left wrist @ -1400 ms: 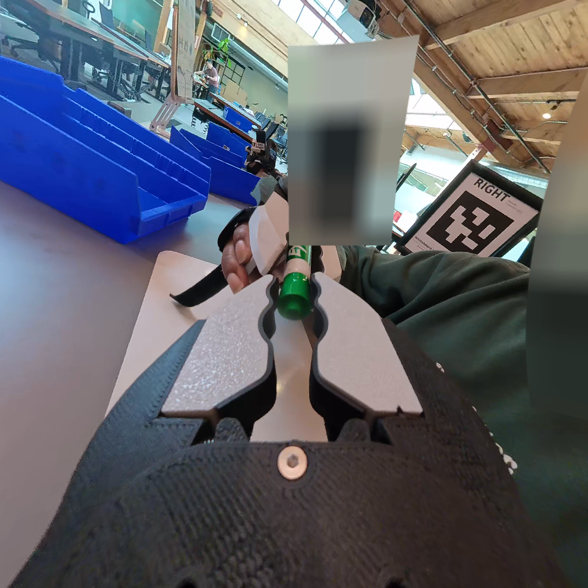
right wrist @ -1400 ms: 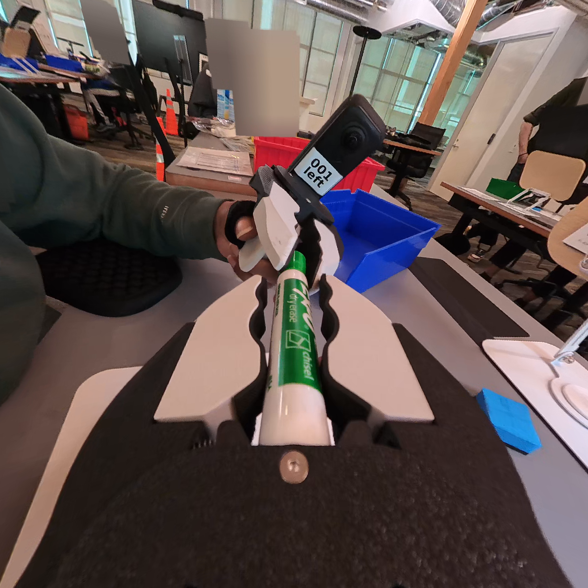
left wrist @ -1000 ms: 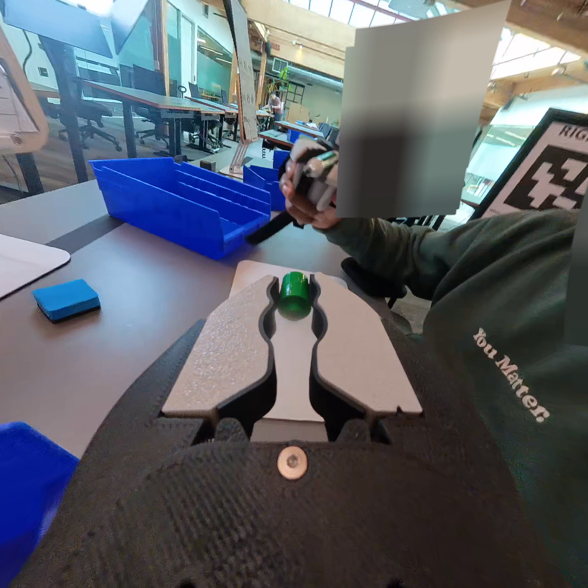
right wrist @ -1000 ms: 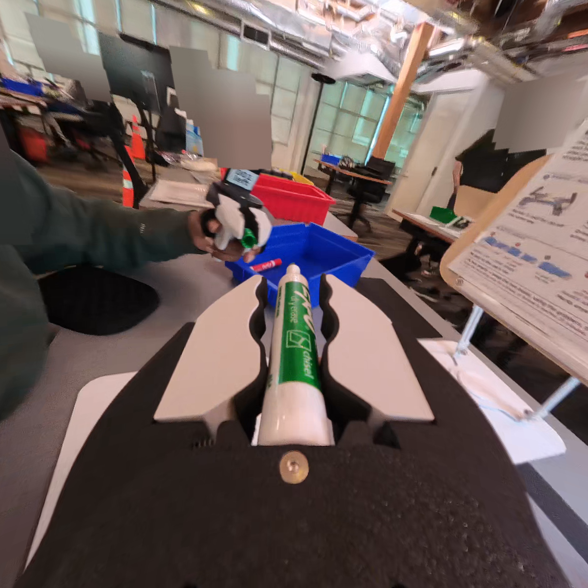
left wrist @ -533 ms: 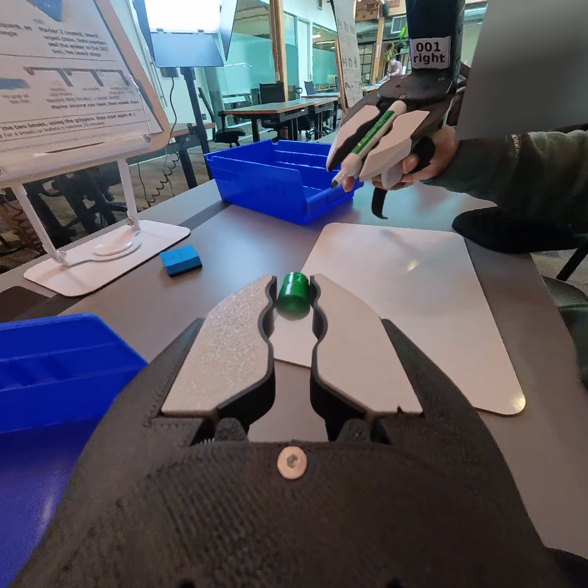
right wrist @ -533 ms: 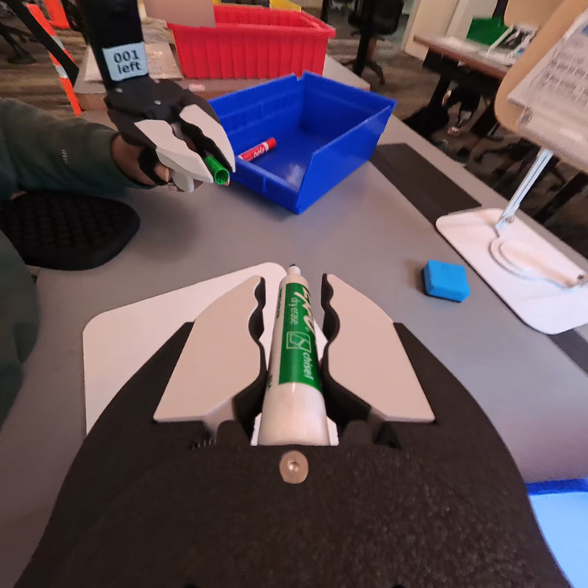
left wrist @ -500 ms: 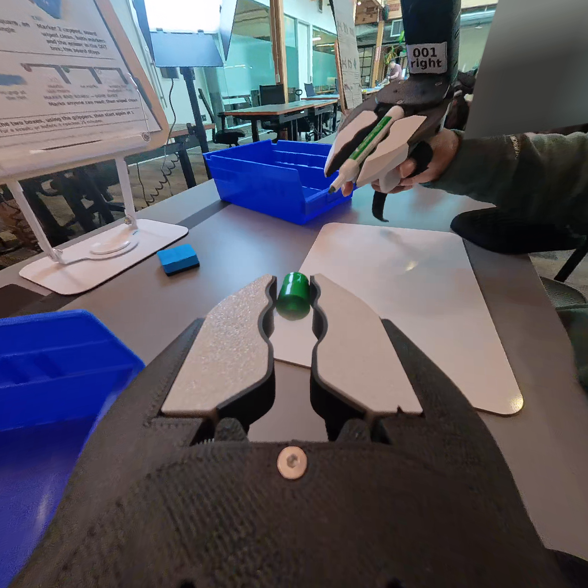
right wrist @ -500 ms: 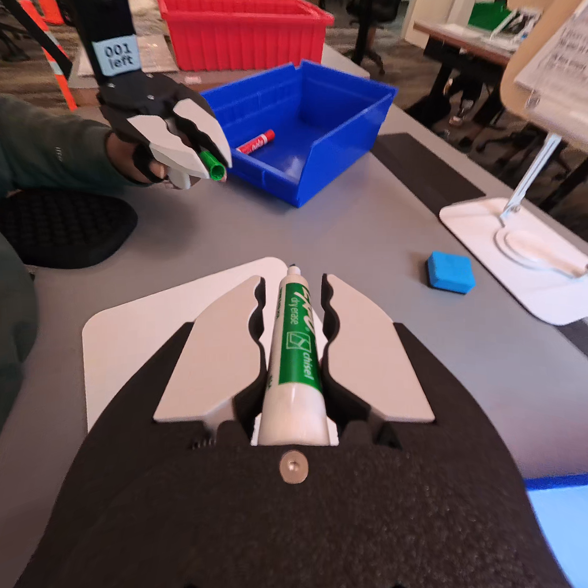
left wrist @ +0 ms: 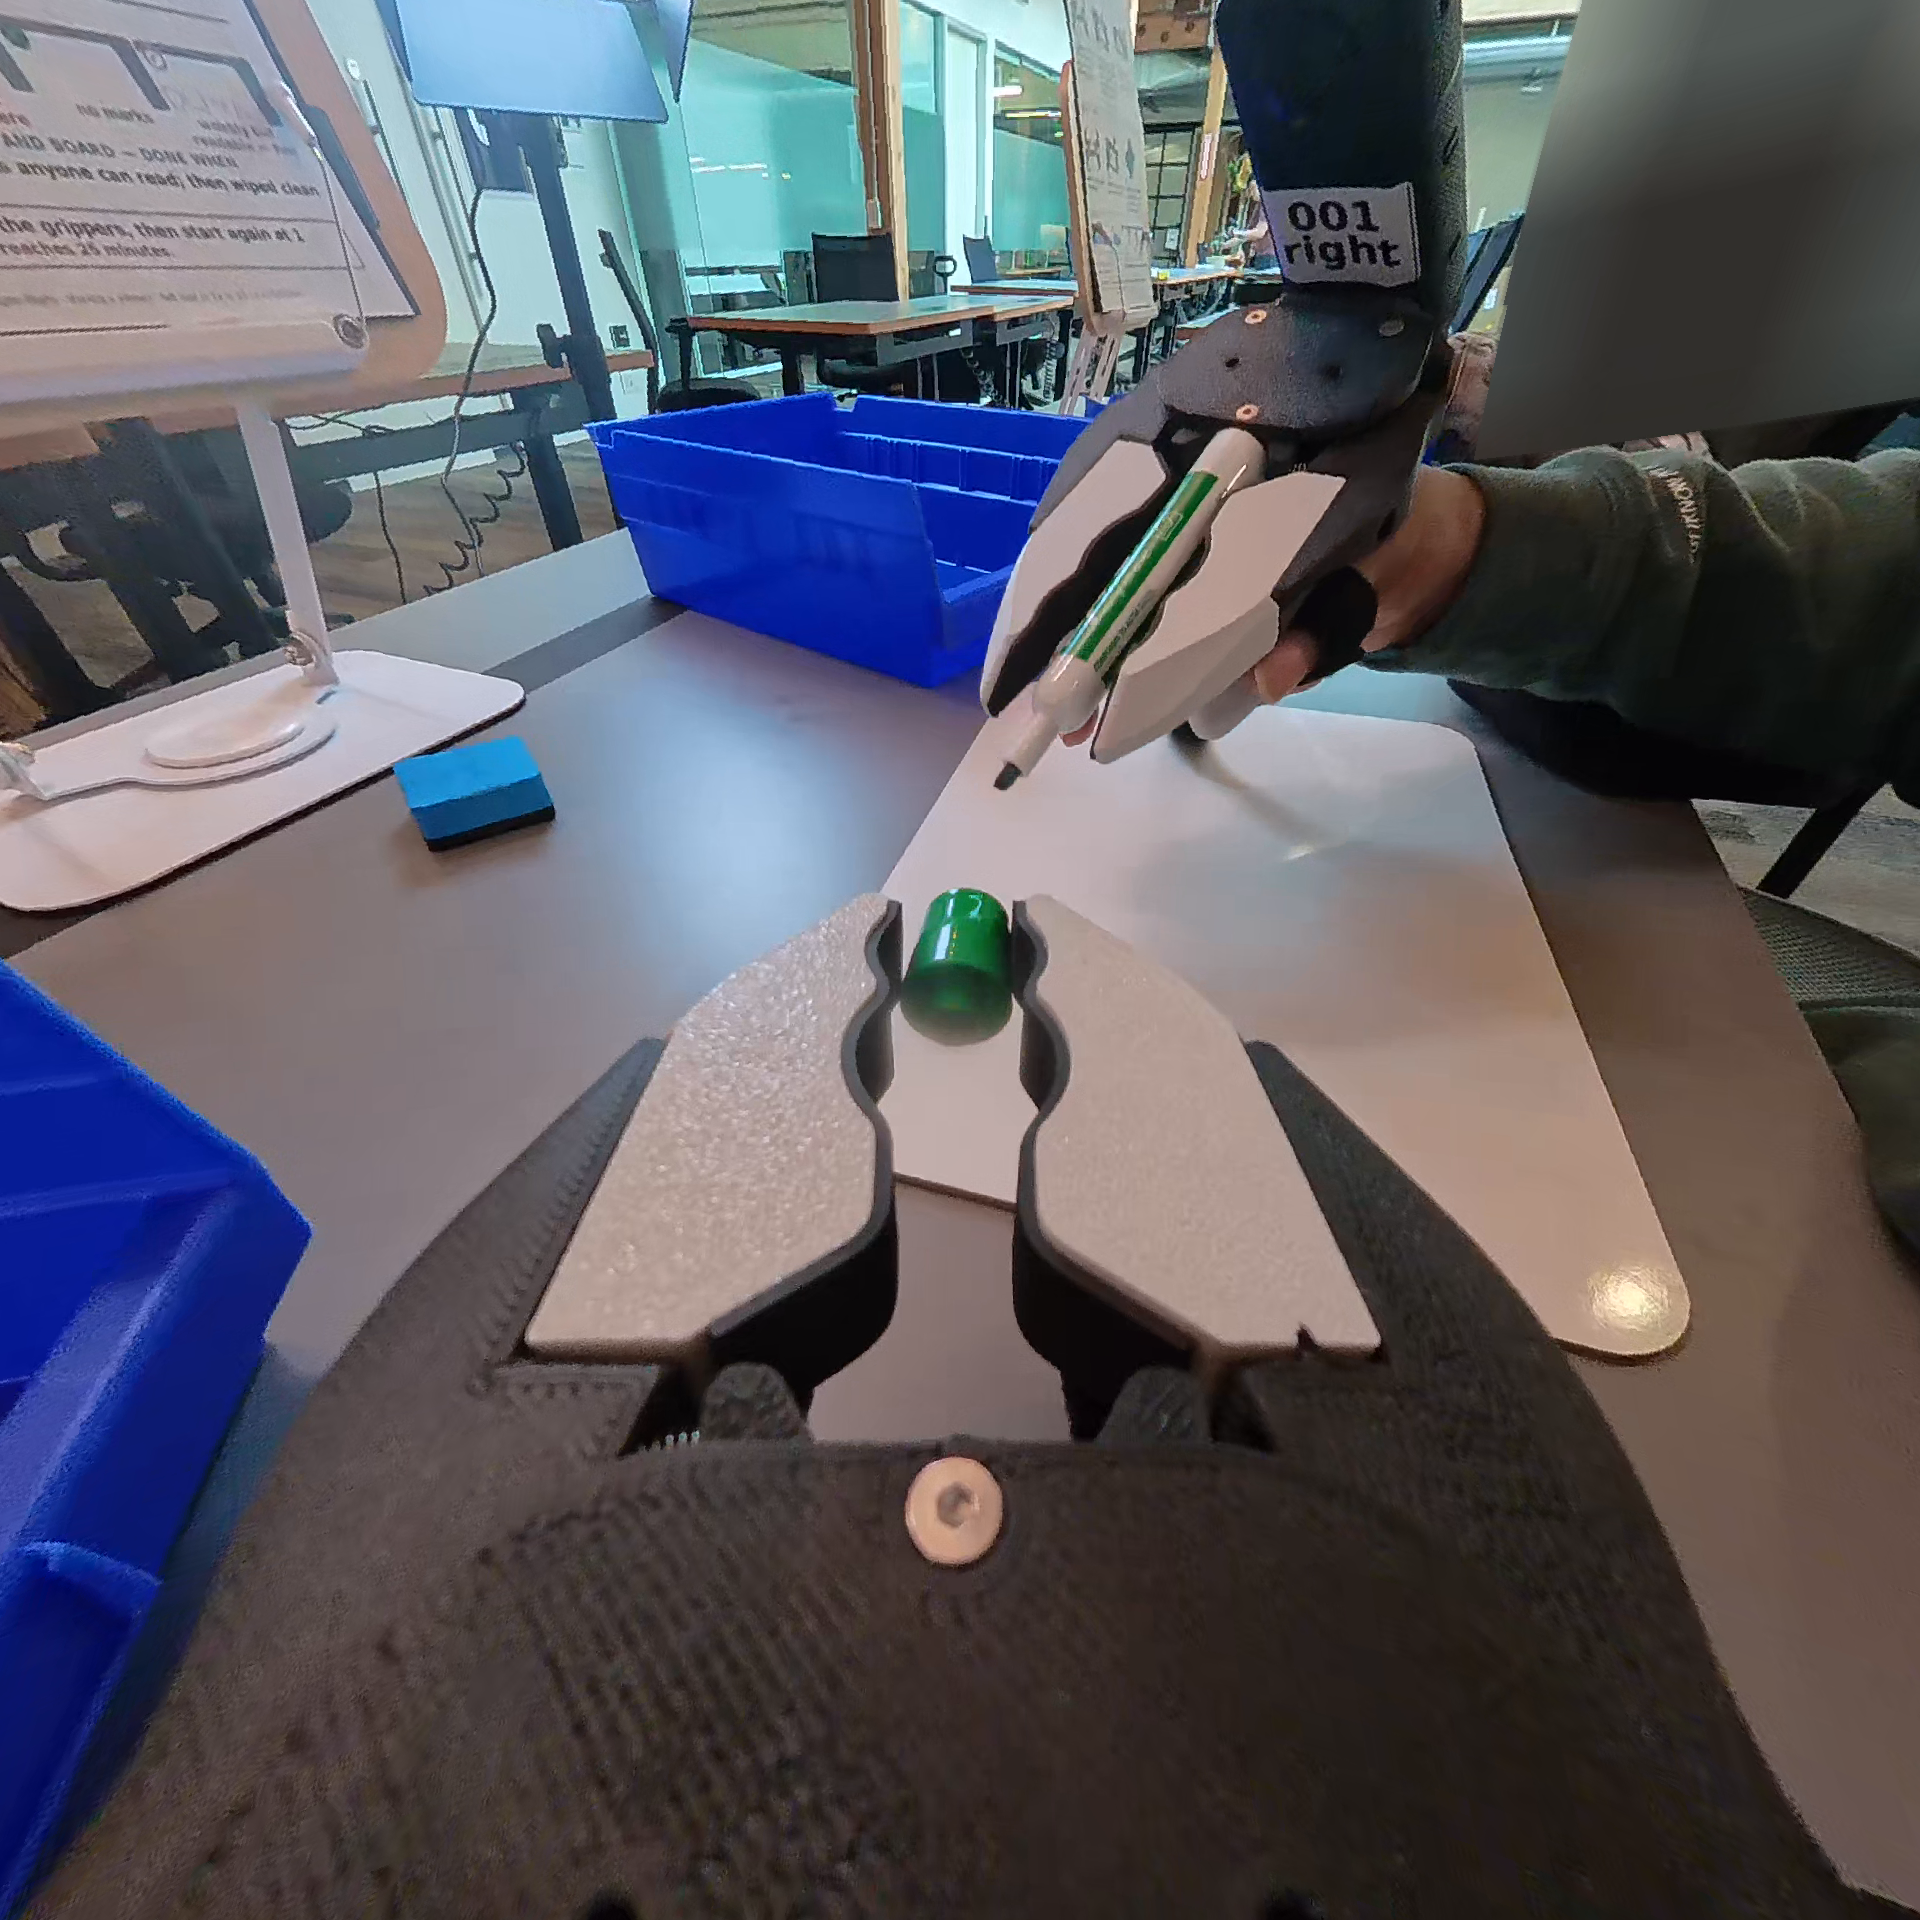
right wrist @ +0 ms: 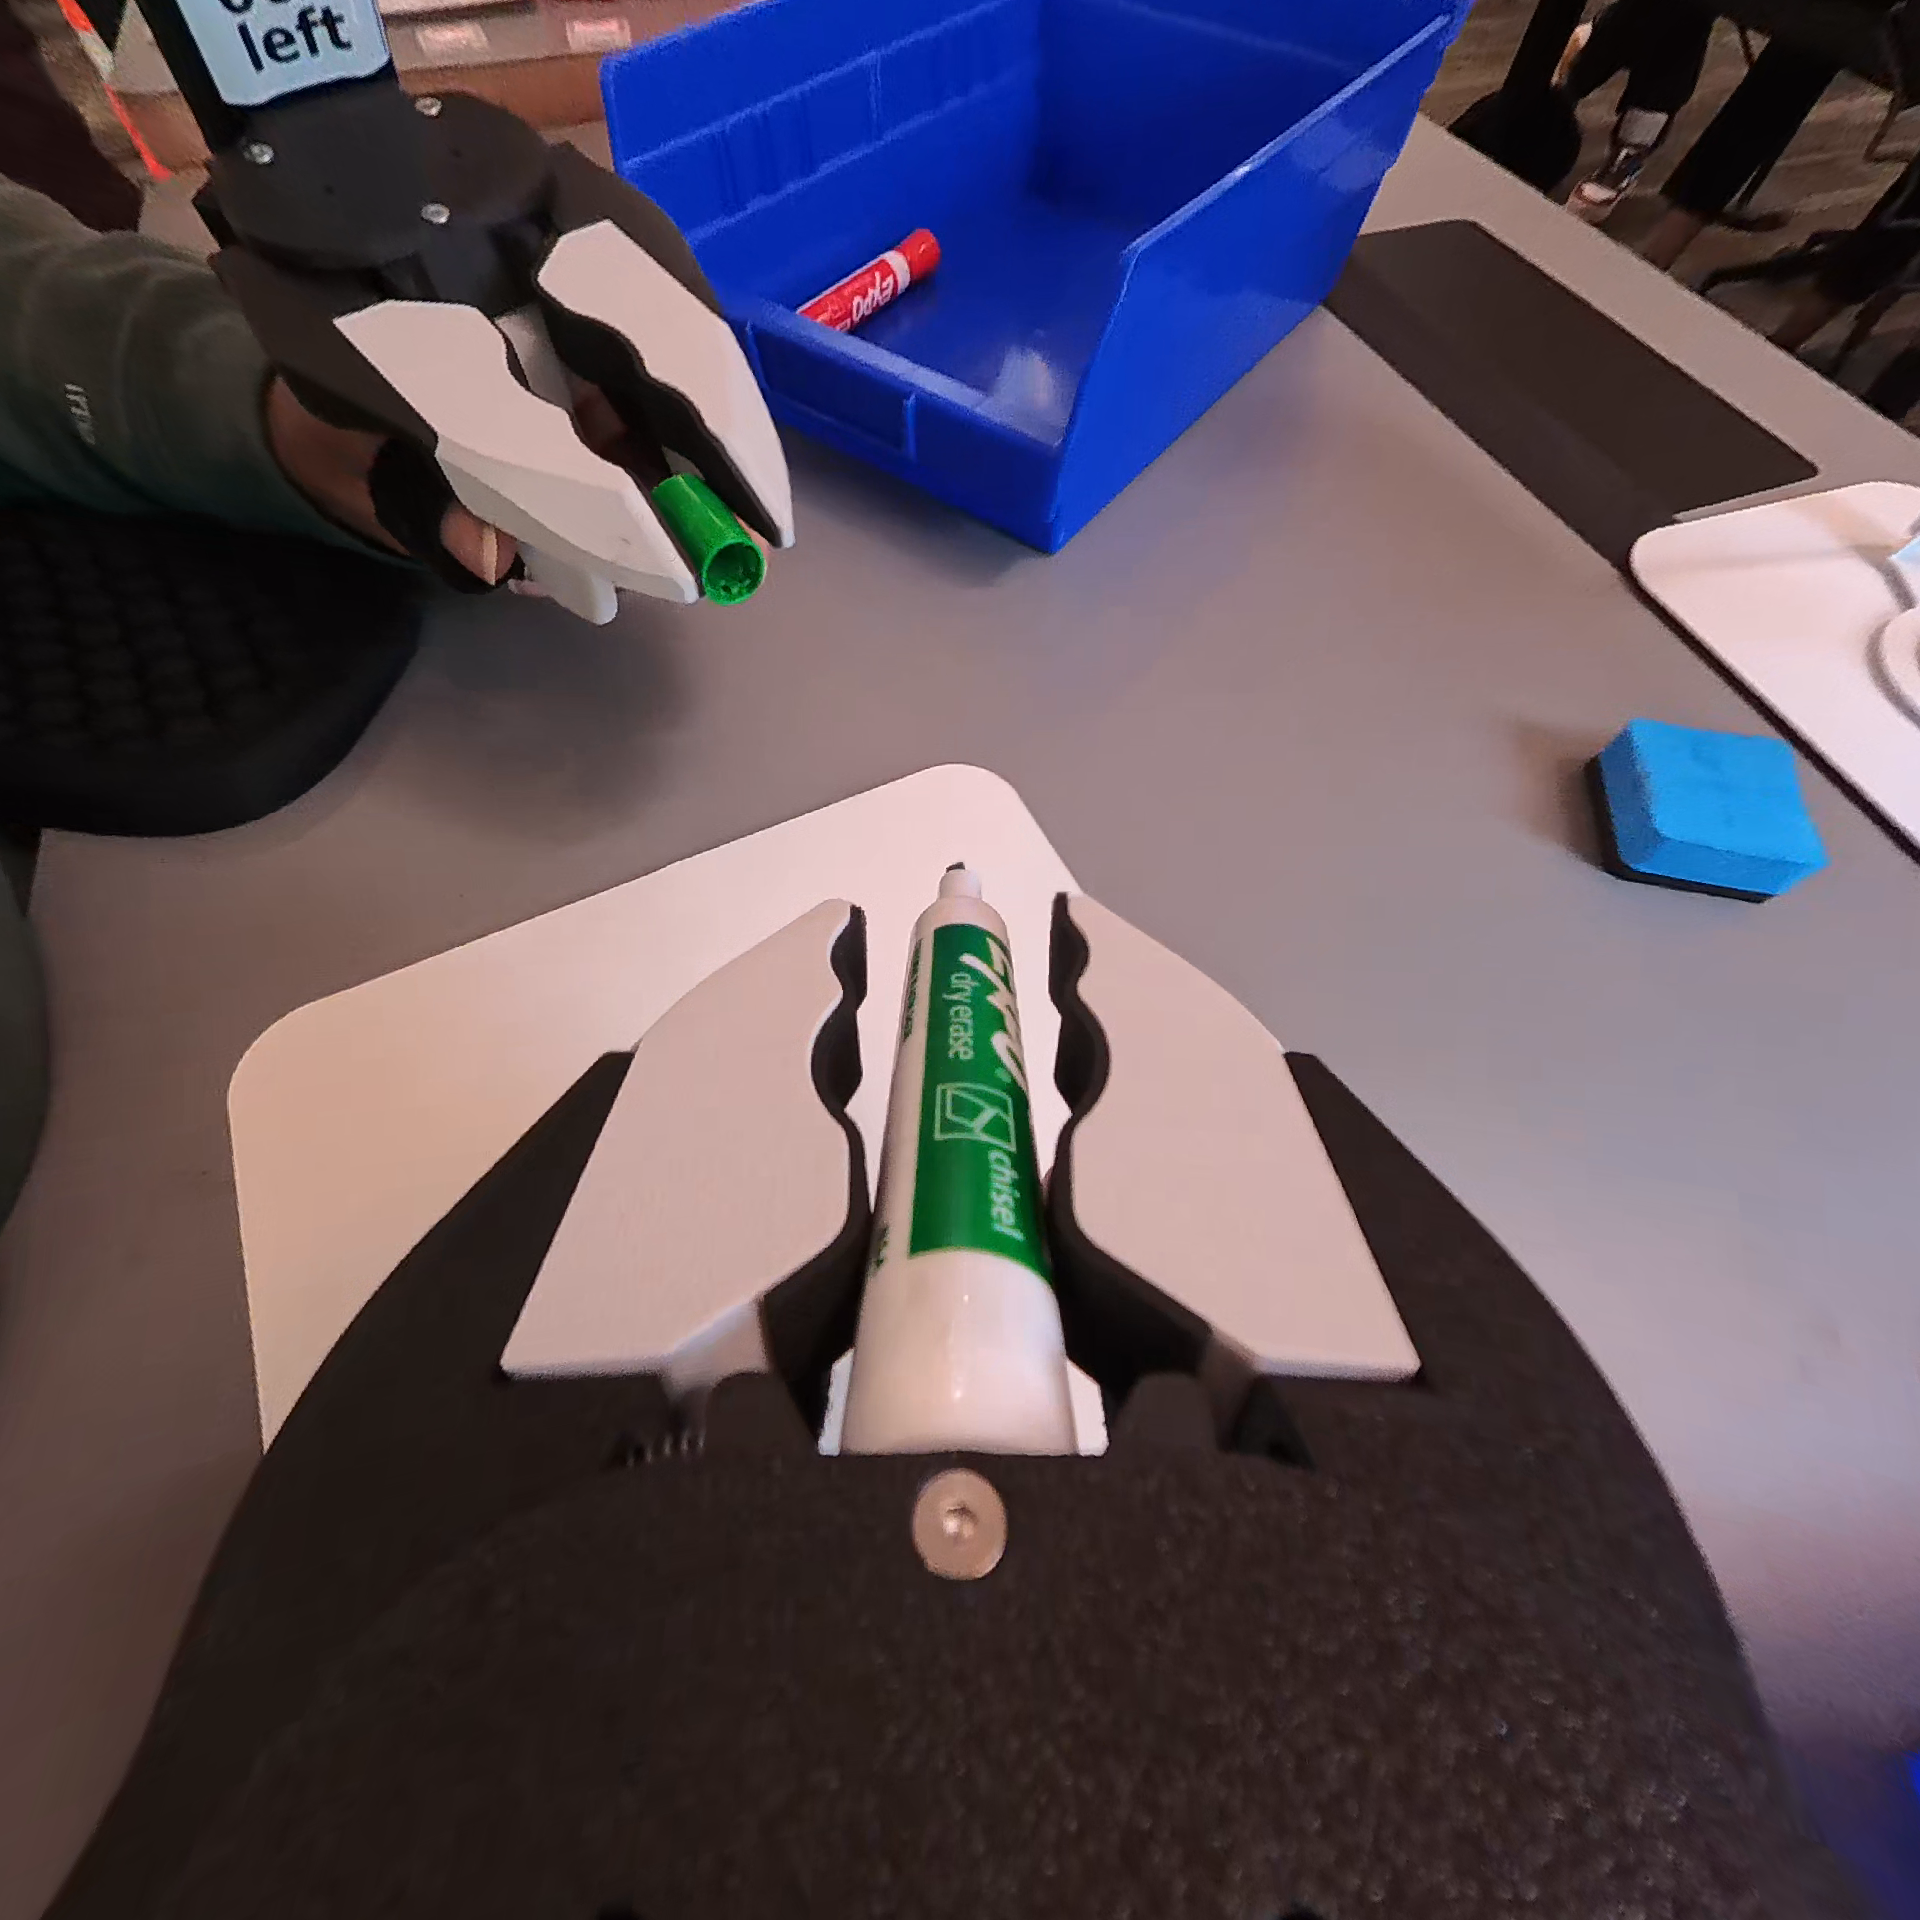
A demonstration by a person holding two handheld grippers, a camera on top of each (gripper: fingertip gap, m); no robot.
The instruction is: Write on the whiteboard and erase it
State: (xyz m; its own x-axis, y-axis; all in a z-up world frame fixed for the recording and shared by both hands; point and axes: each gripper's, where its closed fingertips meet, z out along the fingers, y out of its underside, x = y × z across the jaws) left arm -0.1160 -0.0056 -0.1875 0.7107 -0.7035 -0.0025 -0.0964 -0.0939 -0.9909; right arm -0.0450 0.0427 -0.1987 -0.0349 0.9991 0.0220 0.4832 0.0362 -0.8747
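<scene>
My left gripper (left wrist: pixel 954 940) is shut on a green marker cap (left wrist: pixel 956 977), held just above the near left corner of the white whiteboard (left wrist: pixel 1299 987); it also shows in the right wrist view (right wrist: pixel 717 551) with the cap (right wrist: pixel 712 540). My right gripper (right wrist: pixel 956 935) is shut on an uncapped green and white dry-erase marker (right wrist: pixel 966 1132), its tip pointing down over the far corner of the whiteboard (right wrist: pixel 436 1070). In the left wrist view the right gripper (left wrist: pixel 1049 717) holds the marker (left wrist: pixel 1122 603), tip just above the board's far left edge. The board shows no marks.
A blue eraser (left wrist: pixel 473 790) lies on the grey table (left wrist: pixel 665 852), also in the right wrist view (right wrist: pixel 1704 826). A blue bin (right wrist: pixel 1039 270) holds a red marker (right wrist: pixel 868 281). Another blue bin (left wrist: pixel 831 520) and a white sign stand (left wrist: pixel 208 727) stand beyond. One gripper's finger ends stand about 10 cm off the other's. The right tips stand about 20 cm off the blue eraser (left wrist: pixel 473 790). Look for it in the right wrist view (right wrist: pixel 1656 780) too.
The cap came off the marker and the two grippers moved apart. Both have swung down over the table; the right gripper has lowered the marker tip toward the whiteboard.
</scene>
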